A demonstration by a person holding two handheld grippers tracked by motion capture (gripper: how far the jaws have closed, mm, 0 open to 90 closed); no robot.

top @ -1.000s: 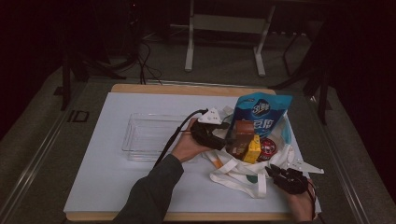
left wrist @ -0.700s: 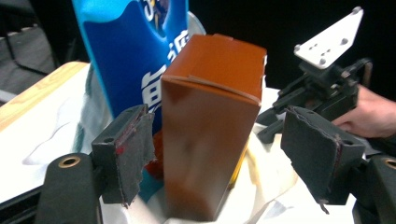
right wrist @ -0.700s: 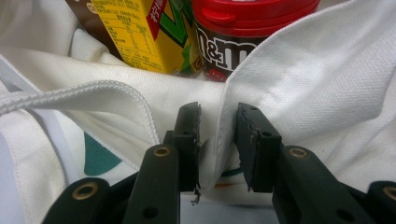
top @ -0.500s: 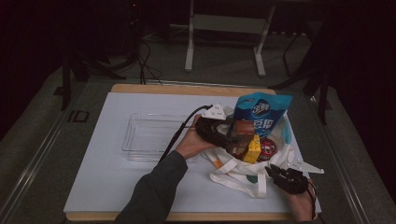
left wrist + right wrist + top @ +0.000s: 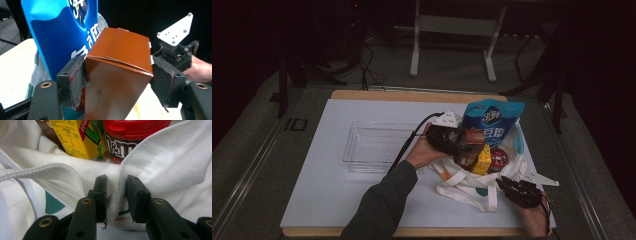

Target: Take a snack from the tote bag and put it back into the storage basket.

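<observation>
Two black pads of the left gripper clamp the brown carton by its side walls; its jaws have just been closing a touch, with the carton between them. It hangs tilted over the mouth of the white tote bag, right beside the tall blue pouch at the gripper's twelve o'clock. Down at five o'clock on the table, the right gripper pinches a fold of the bag's cloth rim, holding the mouth steady. Inside the bag sit a yellow juice box and a red-lidded M&M's tub, touching each other. My read: unpacking is early, since the clear plastic tray at nine o'clock holds nothing and at least three items remain in the bag. Room is good: the white mat lies bare between bag and tray, though the pouch leans close and the bag's handles loop near the carton's way out.
</observation>
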